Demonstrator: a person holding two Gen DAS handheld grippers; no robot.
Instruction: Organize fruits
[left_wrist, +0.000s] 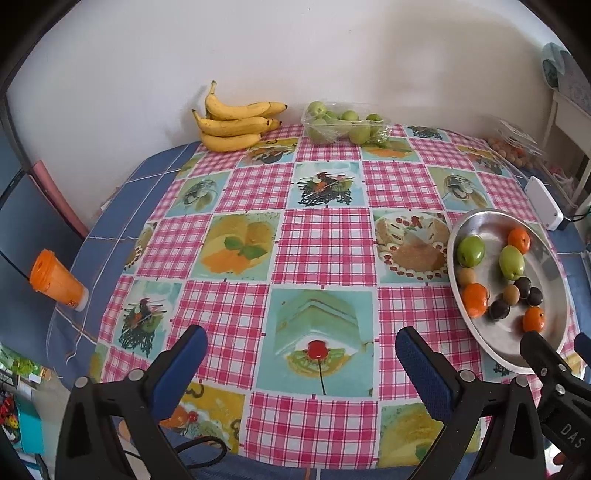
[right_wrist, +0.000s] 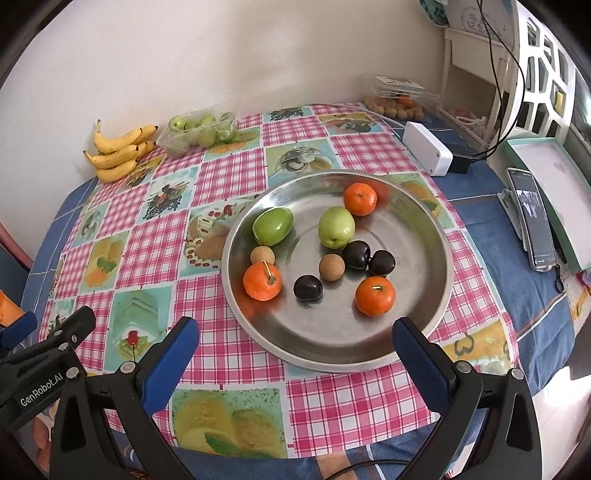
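While both grippers hang over the near edge of the surface (right_wrist: 236, 177) with jaws spread wide and nothing between them, the fruit lies mixed on the metal tray (right_wrist: 424, 258). On that tray, in the right wrist view, three oranges sit at about 12, 5 and 8 o'clock (right_wrist: 360, 198), two green fruits (right_wrist: 336, 227) lie toward 10 and 12 o'clock, three dark plums (right_wrist: 356, 254) cluster near the middle and toward 6 o'clock, and two small tan fruits (right_wrist: 331, 267) rest among them, one touching the orange at 8 o'clock. None of the kinds is gathered with its own. At the far edge of the surface, toward 11 o'clock, lie a bunch of bananas (left_wrist: 236, 122) and, just beside it, a clear box of green fruit (left_wrist: 345, 123). The left gripper (left_wrist: 301, 354) faces bare cloth; the right gripper (right_wrist: 295, 347) faces the tray's near rim. This layout would fit either fruit assembled on the tray as a finished platter, or a jumble awaiting sorting by kind; the pictures do not settle which.
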